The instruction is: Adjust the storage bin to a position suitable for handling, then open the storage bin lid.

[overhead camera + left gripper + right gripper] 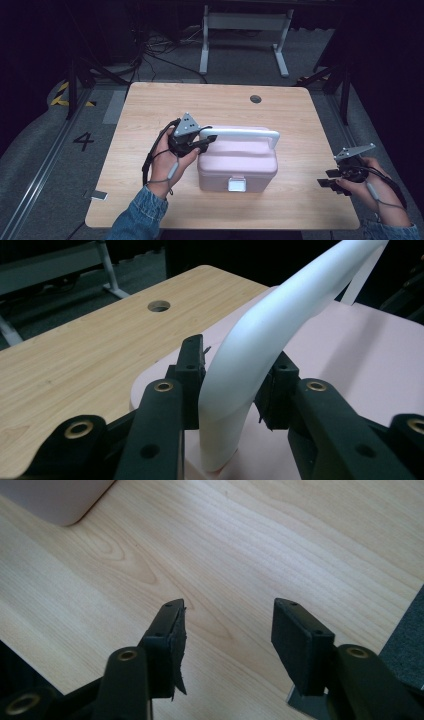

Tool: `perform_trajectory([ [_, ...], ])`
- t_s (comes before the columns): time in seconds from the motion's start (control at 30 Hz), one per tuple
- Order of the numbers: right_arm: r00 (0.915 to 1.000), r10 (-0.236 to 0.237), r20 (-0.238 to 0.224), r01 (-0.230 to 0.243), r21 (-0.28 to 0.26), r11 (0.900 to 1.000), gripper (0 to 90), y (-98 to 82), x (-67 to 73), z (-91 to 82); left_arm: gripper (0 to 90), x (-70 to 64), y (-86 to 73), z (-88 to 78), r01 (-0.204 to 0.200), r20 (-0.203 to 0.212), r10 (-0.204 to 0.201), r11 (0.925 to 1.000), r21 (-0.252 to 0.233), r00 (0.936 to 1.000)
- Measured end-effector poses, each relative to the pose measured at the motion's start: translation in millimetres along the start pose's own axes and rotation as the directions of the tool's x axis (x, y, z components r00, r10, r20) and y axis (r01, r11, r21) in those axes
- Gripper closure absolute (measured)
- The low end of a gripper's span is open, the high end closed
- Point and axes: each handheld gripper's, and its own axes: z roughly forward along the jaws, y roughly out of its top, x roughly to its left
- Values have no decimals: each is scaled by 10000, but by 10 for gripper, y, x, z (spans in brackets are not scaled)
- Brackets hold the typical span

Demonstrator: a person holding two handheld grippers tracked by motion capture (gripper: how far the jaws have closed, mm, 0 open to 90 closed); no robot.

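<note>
A pink lidded box (237,167) with a white latch (236,184) on its front stands in the middle of the wooden table (200,100). Its white handle (240,133) is raised above the lid. My left gripper (207,140) is shut on the handle's left bend. In the left gripper view both pads press the white handle (260,340) just above the pink lid (350,355). My right gripper (327,179) is held near the table's front right edge, apart from the box. Its jaws (227,625) stand open over bare wood, and a corner of the box (55,500) lies beyond them.
A round cable hole (255,99) lies near the table's far edge, behind the box. A small flat grey thing (99,195) rests at the front left corner. Past the table stands a white metal frame (245,30) on a grey floor with cables.
</note>
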Motion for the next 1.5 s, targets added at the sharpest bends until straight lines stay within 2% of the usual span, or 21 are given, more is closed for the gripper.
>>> perform_trajectory([
  [0.1,9999,85,139,-79,-457,9989,523,-1,5,-46,701,-8,12,3,-20,-54,20,10000,0,10000],
  [0.13,9999,85,139,-79,-457,9989,523,-1,5,-46,701,-5,16,4,-1,-56,1,10000,-3,10000],
  [0.2,9996,243,148,-230,-806,9965,523,-2,12,-69,704,17,28,7,174,50,-174,9998,-40,9998],
  [0.23,9996,278,92,-266,-1105,9935,531,-7,15,-86,698,58,34,7,563,359,-555,9982,-223,9978],
  [0.27,9996,278,92,-266,-1105,9935,531,-7,15,-86,698,58,34,7,563,359,-555,9982,-223,9978],
  [0.33,9998,209,63,-199,-1348,9907,558,-4,22,-108,697,100,43,7,857,506,-837,9955,-401,9952],
  [0.4,9997,245,-64,-252,-1834,9827,621,4,61,-152,701,122,62,11,942,536,-916,9943,-494,9944],
  [0.47,9997,192,-120,-212,-2033,9789,644,9,74,-167,702,135,85,19,936,495,-909,9941,-544,9946],
  [0.53,9995,195,-239,-249,-2476,9685,683,27,102,-208,707,146,103,26,933,400,-910,9939,-582,9950],
  [0.6,9990,89,-438,-220,-3097,9506,729,64,141,-250,723,188,142,40,989,511,-958,9933,-605,9941],
  [0.63,9990,89,-438,-220,-3097,9506,729,64,141,-250,731,188,142,40,989,511,-958,9933,-605,9941],
  [0.8,9985,-189,-522,-18,-3705,9288,809,110,195,-273,736,243,211,79,1160,404,-1136,9912,-643,9927],
  [0.87,9974,-353,-621,70,-4069,9135,846,136,231,-284,738,263,235,86,1268,434,-1243,9902,-594,9913],
  [0.9,9970,-370,-681,51,-4183,9083,856,144,243,-289,739,283,261,97,1256,337,-1239,9904,-574,9917],
  [0.93,9970,-370,-681,51,-4183,9083,856,144,243,-289,740,283,261,97,1256,337,-1239,9904,-574,9917],
  [1.1,9952,-482,-855,27,-4674,8841,879,191,301,-294,744,329,326,126,1296,154,-1290,9907,-418,9915],
  [1.33,9928,-838,-859,265,-5242,8512,900,260,395,-296,744,404,403,157,1520,213,-1513,9879,-308,9883],
  [1.5,9850,-1282,-1159,409,-5645,8244,900,349,490,-266,743,420,416,171,1723,270,-1715,9846,-292,9848],
])
